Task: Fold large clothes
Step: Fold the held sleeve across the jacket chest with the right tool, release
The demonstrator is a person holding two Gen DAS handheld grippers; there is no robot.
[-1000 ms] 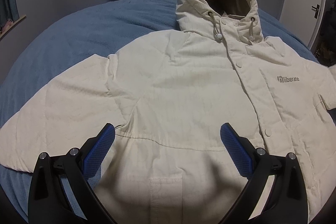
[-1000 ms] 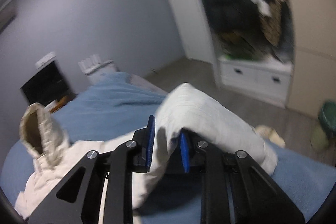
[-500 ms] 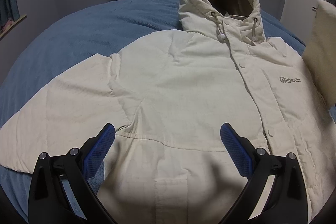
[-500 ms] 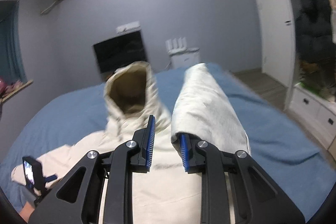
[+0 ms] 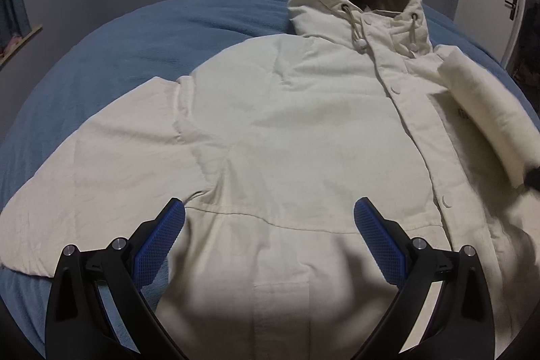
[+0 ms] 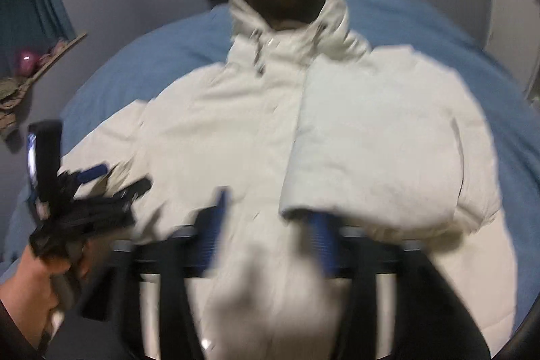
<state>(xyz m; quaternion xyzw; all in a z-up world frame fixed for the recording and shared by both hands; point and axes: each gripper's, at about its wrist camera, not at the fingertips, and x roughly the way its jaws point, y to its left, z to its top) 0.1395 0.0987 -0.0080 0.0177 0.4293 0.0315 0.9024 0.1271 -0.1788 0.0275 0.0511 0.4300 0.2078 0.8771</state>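
One cream hooded jacket [image 5: 287, 130] lies face up across the blue bed [image 5: 118, 49], one sleeve [image 6: 368, 137] folded over its chest. Right gripper [image 6: 270, 235], blurred, is opening, apparently off the cuff; left gripper [image 5: 268, 225] hovers spread above the hem.

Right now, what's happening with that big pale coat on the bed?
A person with a two-finger gripper in each hand is folding a cream hooded jacket spread front-up on a blue bed. The right gripper has brought one sleeve across the chest, and its jaws are opening to let the cuff go. The left gripper hovers open over the jacket's lower front, holding nothing. The other sleeve lies flat, unfolded.
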